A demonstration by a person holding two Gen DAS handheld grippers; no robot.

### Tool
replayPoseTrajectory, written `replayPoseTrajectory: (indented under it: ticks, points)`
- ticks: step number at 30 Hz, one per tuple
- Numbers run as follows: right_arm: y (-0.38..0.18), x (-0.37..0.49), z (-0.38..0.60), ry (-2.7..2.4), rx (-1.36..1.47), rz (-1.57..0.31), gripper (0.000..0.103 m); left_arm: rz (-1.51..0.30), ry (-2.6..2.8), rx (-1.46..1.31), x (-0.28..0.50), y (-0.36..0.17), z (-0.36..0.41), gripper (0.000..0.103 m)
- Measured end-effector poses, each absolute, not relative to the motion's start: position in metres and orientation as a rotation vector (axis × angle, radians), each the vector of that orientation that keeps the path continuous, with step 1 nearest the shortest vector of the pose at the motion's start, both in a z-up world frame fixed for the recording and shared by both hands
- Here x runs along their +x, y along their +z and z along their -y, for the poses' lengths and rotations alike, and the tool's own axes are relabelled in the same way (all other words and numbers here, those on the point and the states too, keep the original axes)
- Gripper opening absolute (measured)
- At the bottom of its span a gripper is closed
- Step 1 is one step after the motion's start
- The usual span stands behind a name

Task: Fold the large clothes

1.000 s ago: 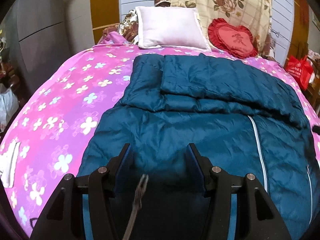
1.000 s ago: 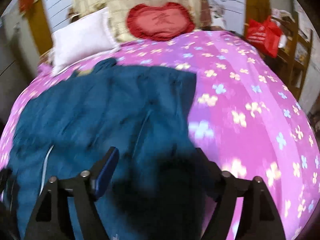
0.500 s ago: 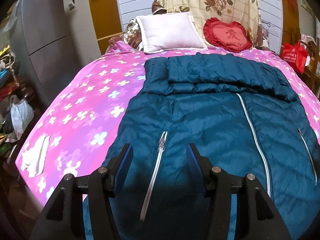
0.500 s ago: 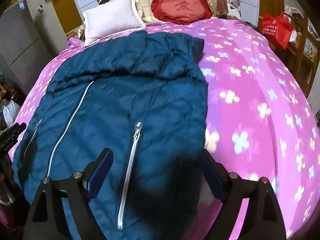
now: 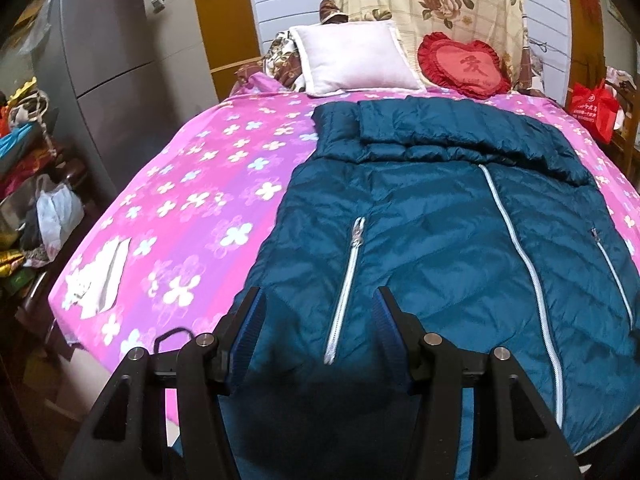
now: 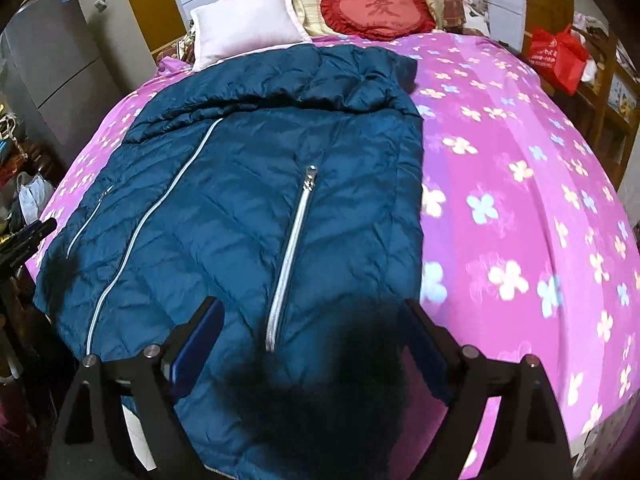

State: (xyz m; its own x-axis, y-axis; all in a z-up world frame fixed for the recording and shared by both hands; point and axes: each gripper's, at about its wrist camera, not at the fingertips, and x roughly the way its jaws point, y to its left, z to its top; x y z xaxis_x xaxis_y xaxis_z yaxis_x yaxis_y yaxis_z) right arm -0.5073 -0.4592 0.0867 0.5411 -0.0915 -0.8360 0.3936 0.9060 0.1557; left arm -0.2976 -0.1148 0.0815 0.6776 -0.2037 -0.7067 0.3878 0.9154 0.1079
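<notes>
A large dark teal padded jacket (image 5: 440, 248) lies flat on the pink flowered bed (image 5: 192, 208), front up, with silver zippers and its sleeves folded across the top. It also shows in the right wrist view (image 6: 248, 216). My left gripper (image 5: 318, 316) is open and empty above the jacket's near left hem. My right gripper (image 6: 312, 332) is open and empty above the near right hem, where dark fur trim (image 6: 344, 384) lies between the fingers. The tip of the left gripper (image 6: 36, 228) shows at the left edge of the right wrist view.
A white pillow (image 5: 352, 56) and a red heart cushion (image 5: 464, 64) lie at the head of the bed. A grey fridge (image 5: 104, 60) and bags (image 5: 56, 216) stand left of the bed. A red bag (image 6: 556, 56) sits on shelving to the right. White cloth (image 5: 100, 276) lies on the bed's left edge.
Both grippers have pulled back and up from the jacket toward the foot of the bed, so more of the jacket and bed shows. Both stay open.
</notes>
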Motion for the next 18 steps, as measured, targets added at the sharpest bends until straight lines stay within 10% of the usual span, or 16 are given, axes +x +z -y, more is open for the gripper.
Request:
replayPoseTrajectory:
  ticks: [18]
  points:
    - [0.069,-0.524,0.461,-0.313,0.367,-0.989,0.093,-0.859,-0.329,0.209,-0.295,0.062,0.080,0.035]
